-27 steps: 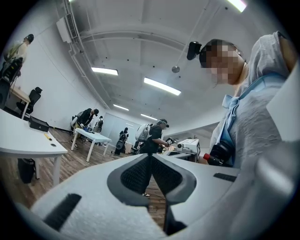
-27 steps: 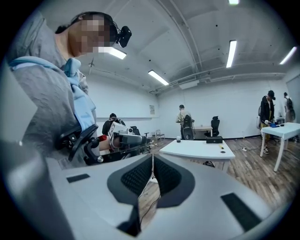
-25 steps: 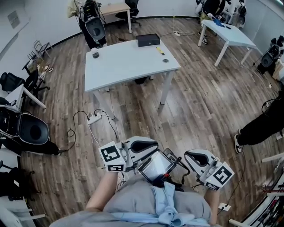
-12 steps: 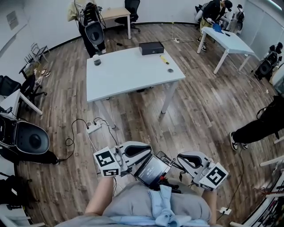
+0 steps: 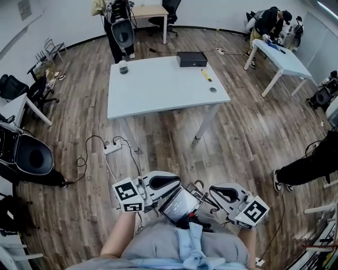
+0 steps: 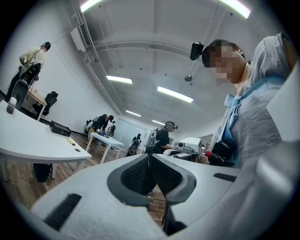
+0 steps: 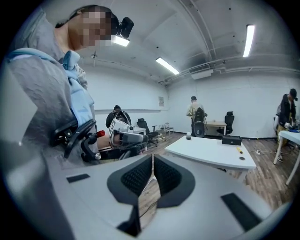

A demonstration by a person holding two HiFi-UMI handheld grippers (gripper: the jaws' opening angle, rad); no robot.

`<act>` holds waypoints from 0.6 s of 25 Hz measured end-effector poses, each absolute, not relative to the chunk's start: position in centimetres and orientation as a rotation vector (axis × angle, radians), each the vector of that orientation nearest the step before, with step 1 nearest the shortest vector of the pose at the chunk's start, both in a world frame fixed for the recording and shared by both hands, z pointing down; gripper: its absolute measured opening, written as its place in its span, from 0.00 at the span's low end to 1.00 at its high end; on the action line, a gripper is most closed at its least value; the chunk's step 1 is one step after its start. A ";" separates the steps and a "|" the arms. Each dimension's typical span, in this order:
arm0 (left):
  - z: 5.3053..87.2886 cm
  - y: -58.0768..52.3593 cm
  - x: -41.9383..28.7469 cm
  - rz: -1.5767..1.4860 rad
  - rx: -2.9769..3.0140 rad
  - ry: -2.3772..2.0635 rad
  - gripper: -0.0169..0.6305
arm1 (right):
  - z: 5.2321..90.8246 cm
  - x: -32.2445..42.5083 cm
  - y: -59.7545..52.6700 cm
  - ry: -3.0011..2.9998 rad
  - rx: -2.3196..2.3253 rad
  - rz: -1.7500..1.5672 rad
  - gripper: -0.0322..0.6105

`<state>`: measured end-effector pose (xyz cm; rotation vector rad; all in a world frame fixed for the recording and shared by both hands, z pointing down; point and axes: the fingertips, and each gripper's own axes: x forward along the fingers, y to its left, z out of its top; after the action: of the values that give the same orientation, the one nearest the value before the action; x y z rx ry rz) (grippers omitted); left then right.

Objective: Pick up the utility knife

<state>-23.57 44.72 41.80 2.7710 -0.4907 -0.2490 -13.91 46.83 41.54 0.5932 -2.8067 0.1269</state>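
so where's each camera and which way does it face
Head view: on the person's head, facing steeply down at white table and floor; torso shows.
Left gripper view: on left gripper, along its shut jaws; torso at right.
Right gripper view: on right gripper, along shut jaws; torso at left.
Shared: all three see the table.

No legible words, brands or numbers anywhere, only black-and-white square patterns on the cube (image 5: 130,195) of the left gripper (image 5: 177,180) and the cube (image 5: 253,212) of the right gripper (image 5: 213,190), low in the head view, plus a wall sign (image 5: 24,9) at upper left, too small to read.
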 end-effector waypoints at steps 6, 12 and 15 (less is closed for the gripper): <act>41.7 41.6 -23.3 -0.279 2.726 -0.520 0.05 | 41.9 -14.3 43.1 -2.846 0.472 0.144 0.10; 41.9 35.9 -19.8 -0.226 2.739 -0.502 0.05 | 42.9 -11.1 37.8 -2.863 0.484 0.186 0.10; 41.4 32.5 -17.9 -0.212 2.745 -0.493 0.05 | 42.5 -9.1 34.4 -2.864 0.502 0.188 0.10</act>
<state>-17.92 32.51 41.37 2.7448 -0.4926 -0.2115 -9.09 34.38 42.46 0.5023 -2.8640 0.1875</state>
